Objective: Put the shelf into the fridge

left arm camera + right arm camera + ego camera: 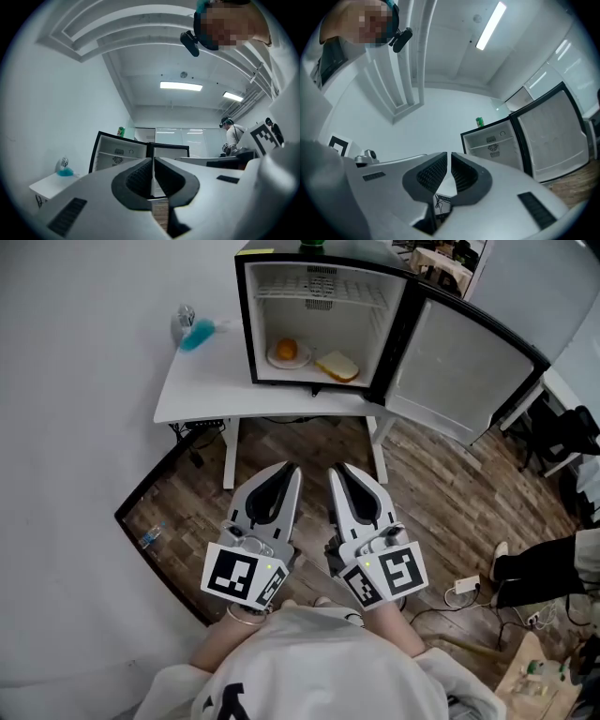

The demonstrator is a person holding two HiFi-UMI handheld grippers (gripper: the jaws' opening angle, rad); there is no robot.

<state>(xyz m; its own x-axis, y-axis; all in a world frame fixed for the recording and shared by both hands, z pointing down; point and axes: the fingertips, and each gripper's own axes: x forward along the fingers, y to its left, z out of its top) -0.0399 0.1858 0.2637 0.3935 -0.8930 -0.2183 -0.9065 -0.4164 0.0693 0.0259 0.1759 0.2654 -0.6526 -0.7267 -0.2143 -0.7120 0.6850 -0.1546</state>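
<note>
Left gripper (292, 470), right gripper (337, 471): closed, empty

The white table (202, 395) bears a fridge (319, 324) (door open) and a bluish object (194, 332).

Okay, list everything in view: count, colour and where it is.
fridge: one, black with white inside, on the table, door open
table: one, white, by the wall
wire shelf: one, white, high inside the fridge
plate: one, white, fridge floor
orange: one, orange, on the plate
bread: one slice, pale, right of the plate
can: one, green, atop the fridge
small object: one, blue and silver, table's left end
framed panel: one, black-framed, floor beside the table
left gripper: one, white, shut, empty
right gripper: one, white, shut, empty
</note>
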